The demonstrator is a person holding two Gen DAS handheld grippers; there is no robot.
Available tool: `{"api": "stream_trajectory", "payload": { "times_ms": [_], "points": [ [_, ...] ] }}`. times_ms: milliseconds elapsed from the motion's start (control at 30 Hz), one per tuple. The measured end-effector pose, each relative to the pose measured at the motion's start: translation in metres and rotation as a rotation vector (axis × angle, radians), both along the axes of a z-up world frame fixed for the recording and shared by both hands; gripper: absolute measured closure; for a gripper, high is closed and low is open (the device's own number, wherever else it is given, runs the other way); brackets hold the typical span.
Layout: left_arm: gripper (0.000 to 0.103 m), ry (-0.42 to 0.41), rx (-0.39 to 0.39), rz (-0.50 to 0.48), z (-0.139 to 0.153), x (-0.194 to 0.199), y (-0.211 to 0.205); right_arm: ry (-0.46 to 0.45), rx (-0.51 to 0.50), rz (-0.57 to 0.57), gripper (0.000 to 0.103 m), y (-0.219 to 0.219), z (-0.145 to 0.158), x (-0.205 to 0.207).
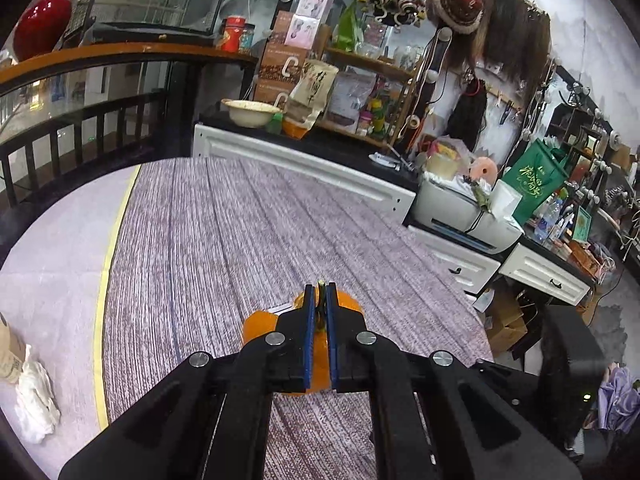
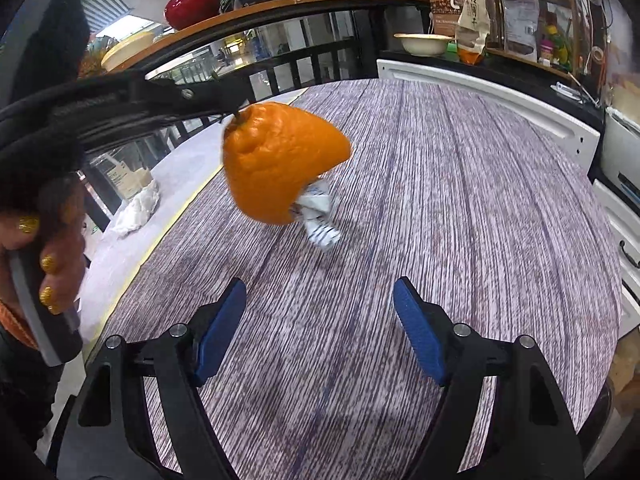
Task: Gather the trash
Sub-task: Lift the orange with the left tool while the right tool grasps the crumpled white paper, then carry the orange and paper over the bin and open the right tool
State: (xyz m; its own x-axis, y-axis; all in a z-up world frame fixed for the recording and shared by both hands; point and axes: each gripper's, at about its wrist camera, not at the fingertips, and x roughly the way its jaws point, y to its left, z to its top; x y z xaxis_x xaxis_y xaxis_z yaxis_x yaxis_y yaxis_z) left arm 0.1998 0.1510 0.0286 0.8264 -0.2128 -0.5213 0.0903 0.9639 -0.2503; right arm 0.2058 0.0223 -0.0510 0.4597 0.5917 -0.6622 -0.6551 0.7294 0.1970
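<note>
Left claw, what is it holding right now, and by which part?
The left claw is shut on the orange peel, gripping it by the stem at its top. The right claw holds nothing.

Bright, even indoor light; strong fisheye bending and dark corners; slight motion blur on the orange peel (image 2: pixel 280 160).

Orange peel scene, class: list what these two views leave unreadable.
- Left wrist view: most of the orange peel sits behind the left gripper.
- Right wrist view: the crumpled wrapper is blurred and partly behind the peel.
- Left wrist view: paper cup cut by the edge.
</note>
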Motion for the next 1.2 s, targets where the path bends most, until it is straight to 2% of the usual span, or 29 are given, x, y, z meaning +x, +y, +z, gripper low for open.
{"api": "stream_trajectory", "payload": {
  "times_ms": [133, 200, 267, 367, 433, 467, 600, 767, 900, 1200],
  "points": [
    [0.097, -0.015, 0.005, -0.023, 0.007, -0.003, -0.003, -0.054, -0.011, 0.016, 0.031, 0.004, 0.005, 0.005],
    [0.097, -0.017, 0.012, -0.040, 0.009, -0.005, -0.006, -0.056, -0.013, 0.042, 0.045, 0.007, 0.005, 0.005],
    [0.097, -0.021, 0.019, -0.044, 0.011, -0.007, -0.008, -0.084, -0.034, 0.054, 0.051, 0.012, 0.007, 0.007],
    [0.097, -0.014, 0.011, -0.064, 0.010, -0.008, -0.010, -0.106, -0.053, 0.070, 0.054, 0.015, 0.007, 0.010],
    [0.097, -0.013, 0.010, -0.072, 0.010, -0.008, -0.012, -0.109, -0.070, 0.079, 0.070, 0.020, 0.005, 0.012],
    [0.097, -0.013, 0.009, -0.072, 0.010, -0.009, -0.012, -0.105, -0.076, 0.087, 0.086, 0.021, 0.003, 0.013],
    [0.097, -0.015, 0.007, -0.055, 0.011, -0.011, -0.010, -0.120, -0.083, 0.081, 0.090, 0.015, 0.000, 0.009],
    [0.097, -0.019, -0.005, -0.023, 0.012, -0.013, -0.001, -0.114, -0.091, 0.040, 0.091, -0.013, -0.002, 0.004],
    [0.097, -0.015, 0.002, -0.024, 0.009, -0.014, -0.006, -0.123, -0.077, -0.018, 0.091, -0.045, 0.002, 0.001],
    [0.097, -0.007, -0.041, -0.070, 0.006, -0.016, -0.040, -0.126, -0.050, -0.219, 0.091, -0.142, 0.008, -0.007]
  ]
}}
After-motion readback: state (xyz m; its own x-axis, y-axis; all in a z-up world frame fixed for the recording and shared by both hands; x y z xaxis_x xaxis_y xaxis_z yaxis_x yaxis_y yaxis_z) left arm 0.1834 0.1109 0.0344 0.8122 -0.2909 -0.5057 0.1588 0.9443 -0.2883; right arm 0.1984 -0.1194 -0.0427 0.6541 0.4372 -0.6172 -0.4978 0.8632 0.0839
